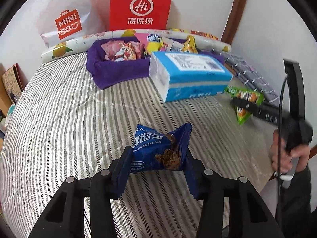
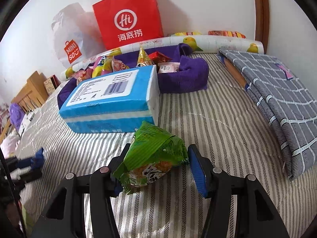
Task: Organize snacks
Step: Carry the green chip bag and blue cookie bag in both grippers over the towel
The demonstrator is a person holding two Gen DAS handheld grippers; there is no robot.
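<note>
A blue chocolate chip cookie packet (image 1: 158, 150) sits between the fingers of my left gripper (image 1: 156, 168), which is shut on it just above the striped bed cover (image 1: 69, 119). My right gripper (image 2: 158, 170) is shut on a green snack packet (image 2: 152, 154). From the left wrist camera that green packet (image 1: 245, 103) hangs at the right in the right gripper (image 1: 249, 107), with a person's hand (image 1: 285, 154) on its handle. A purple fabric basket (image 1: 111, 71) with several snack packets stands at the back; its wall (image 2: 184, 79) also shows in the right wrist view.
A blue tissue pack (image 1: 190, 75) lies in front of the basket. A red paper bag (image 1: 138, 6) and a white plastic bag (image 1: 67, 23) lean on the wall behind a lemon-print roll (image 1: 59, 49). Folded grey checked cloth (image 2: 277, 99) lies at the right.
</note>
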